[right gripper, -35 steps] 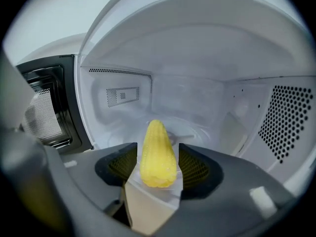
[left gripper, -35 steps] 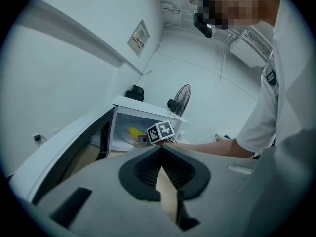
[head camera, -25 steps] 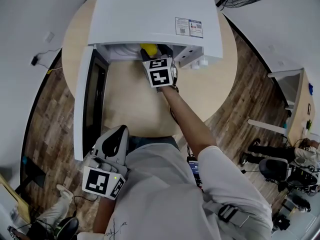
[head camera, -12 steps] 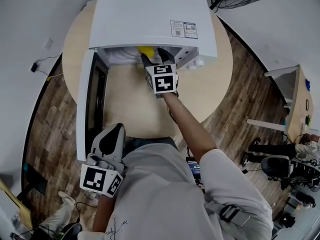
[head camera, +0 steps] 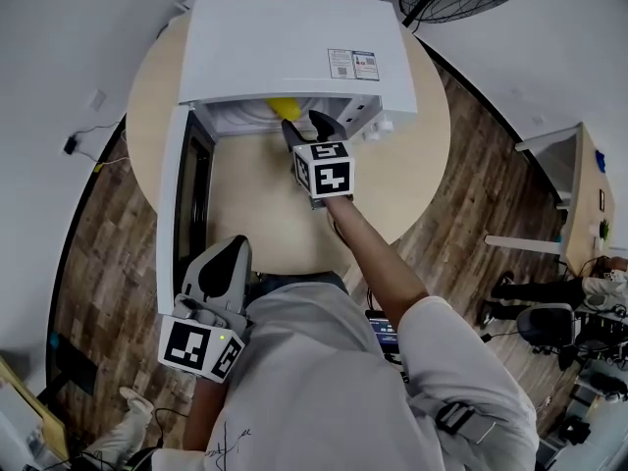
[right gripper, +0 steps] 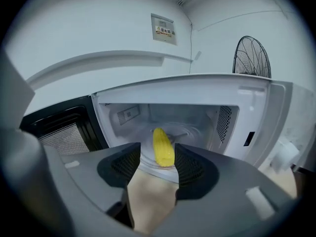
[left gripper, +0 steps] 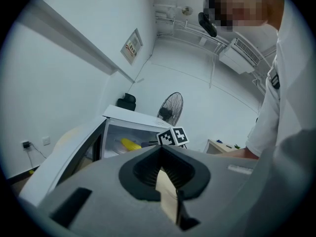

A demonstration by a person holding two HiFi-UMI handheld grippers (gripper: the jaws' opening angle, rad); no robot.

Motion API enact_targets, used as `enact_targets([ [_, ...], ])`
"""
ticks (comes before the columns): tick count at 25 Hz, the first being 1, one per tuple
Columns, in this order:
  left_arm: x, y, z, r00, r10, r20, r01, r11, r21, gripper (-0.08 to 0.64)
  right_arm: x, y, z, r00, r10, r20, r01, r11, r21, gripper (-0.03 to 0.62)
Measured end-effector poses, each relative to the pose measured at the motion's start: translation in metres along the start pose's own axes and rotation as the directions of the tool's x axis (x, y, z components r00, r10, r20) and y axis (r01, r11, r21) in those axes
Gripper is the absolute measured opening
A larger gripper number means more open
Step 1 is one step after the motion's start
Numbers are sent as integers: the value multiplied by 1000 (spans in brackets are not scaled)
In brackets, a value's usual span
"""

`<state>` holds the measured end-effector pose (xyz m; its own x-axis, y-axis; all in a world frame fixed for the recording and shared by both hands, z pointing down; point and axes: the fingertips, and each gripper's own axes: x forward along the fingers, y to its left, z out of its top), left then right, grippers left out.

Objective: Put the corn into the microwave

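Inside the microwave (head camera: 294, 42) lies the corn (head camera: 283, 108), just beyond the right gripper (head camera: 306, 126), jaws empty, wide, just narrowed.

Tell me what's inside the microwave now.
One corn cob lies on the glass turntable in the open microwave. The jaws of the right gripper, which have just been closing on nothing, cover the cavity's front floor, so anything there is unseen.

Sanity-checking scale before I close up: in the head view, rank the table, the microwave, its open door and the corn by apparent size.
1. table, partly covered
2. microwave
3. door, seen at a slant
4. corn, only partly showing
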<state>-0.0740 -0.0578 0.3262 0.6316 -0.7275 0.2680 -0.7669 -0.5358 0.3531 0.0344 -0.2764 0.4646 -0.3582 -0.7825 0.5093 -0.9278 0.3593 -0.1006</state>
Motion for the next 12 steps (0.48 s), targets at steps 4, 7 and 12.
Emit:
enact_targets([
  [4,0,-2,-1,1000,-10,1,10,1000,7,-9,-13,1,2,1000,3,0,-3,1000,8,216],
  [7,-3,-1,-1,1000,-10,5,10,1000,3,-9,-24,4,2,1000,6,5,-6,1000,10,206],
  [12,-4,-5,4,999,-20,25,20,1000,-2,-9,-40,7,2,1000,3,20,-3,1000,31,196],
])
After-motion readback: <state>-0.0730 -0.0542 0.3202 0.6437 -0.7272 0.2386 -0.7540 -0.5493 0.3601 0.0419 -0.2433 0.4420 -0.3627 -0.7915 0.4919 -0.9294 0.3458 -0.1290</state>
